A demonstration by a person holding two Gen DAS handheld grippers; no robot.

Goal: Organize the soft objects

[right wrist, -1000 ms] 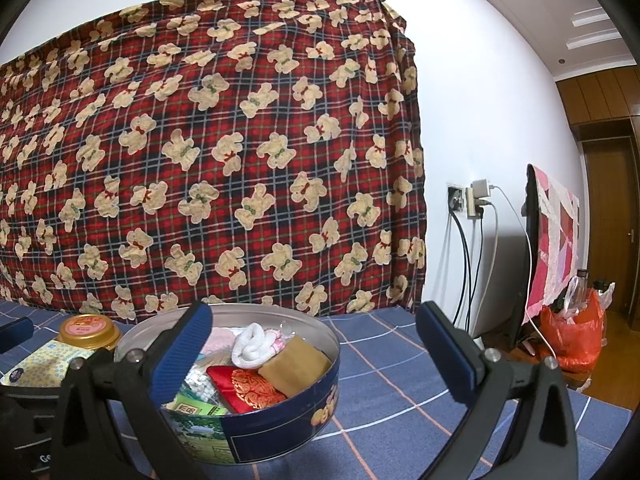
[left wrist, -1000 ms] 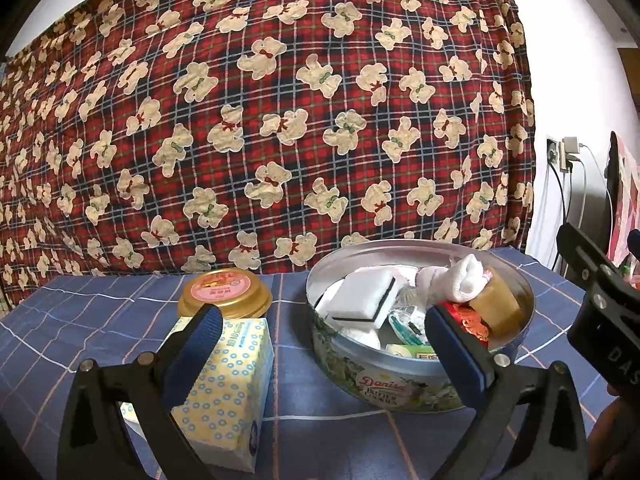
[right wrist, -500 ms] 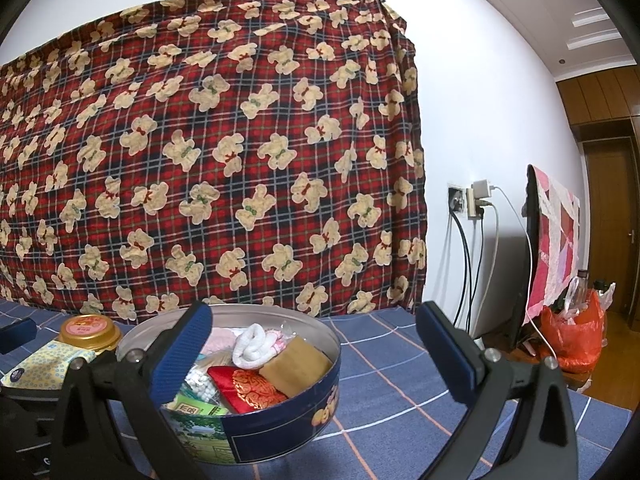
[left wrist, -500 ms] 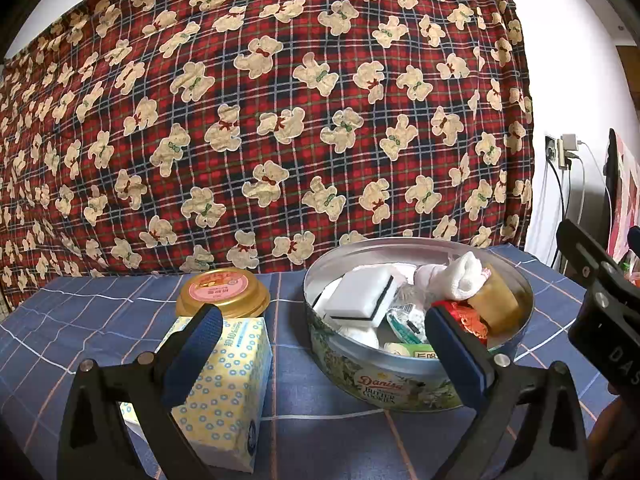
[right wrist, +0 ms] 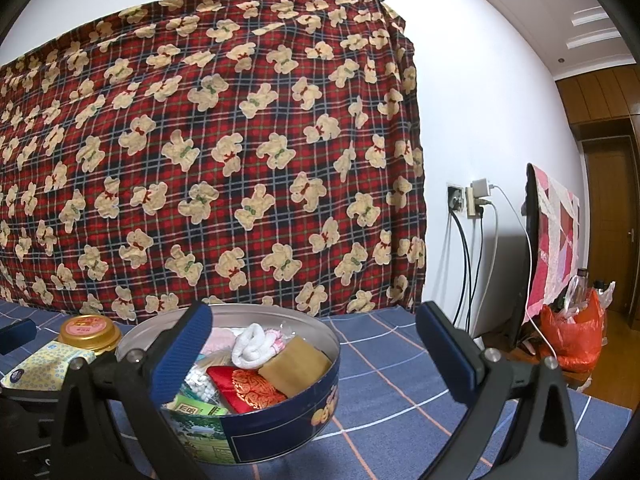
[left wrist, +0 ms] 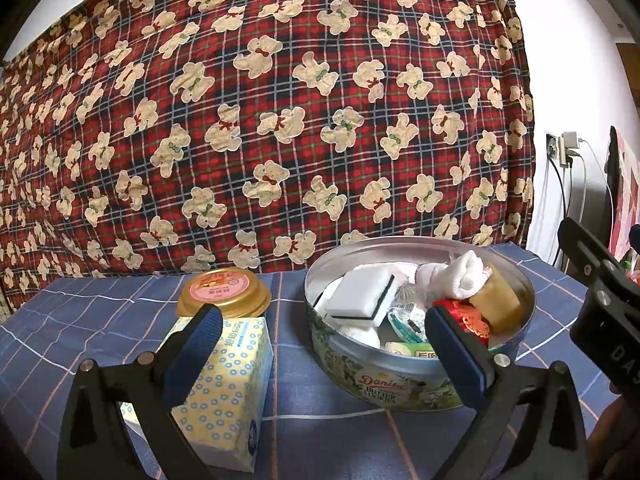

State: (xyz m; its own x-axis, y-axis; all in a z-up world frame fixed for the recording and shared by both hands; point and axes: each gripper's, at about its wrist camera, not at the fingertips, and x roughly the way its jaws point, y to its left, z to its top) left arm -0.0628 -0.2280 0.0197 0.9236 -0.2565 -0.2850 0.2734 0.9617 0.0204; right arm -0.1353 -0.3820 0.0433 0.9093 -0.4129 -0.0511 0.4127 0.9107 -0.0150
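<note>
Left gripper (left wrist: 326, 344), left wrist view: two black arms rise from the lower left and lower right corners of the frame and end in blue-padded fingers (left wrist: 193, 354) set wide apart, with nothing between them. Right gripper (right wrist: 314, 354), right wrist view: the same pose, black arms spreading from the bottom edge toward centre left and centre right, blue pads (right wrist: 444, 352) far apart and empty. At the right edge of the left wrist view, part of the right gripper's black body shows, with a hand (left wrist: 612, 440) partly visible beneath it in the lower right corner.
</note>
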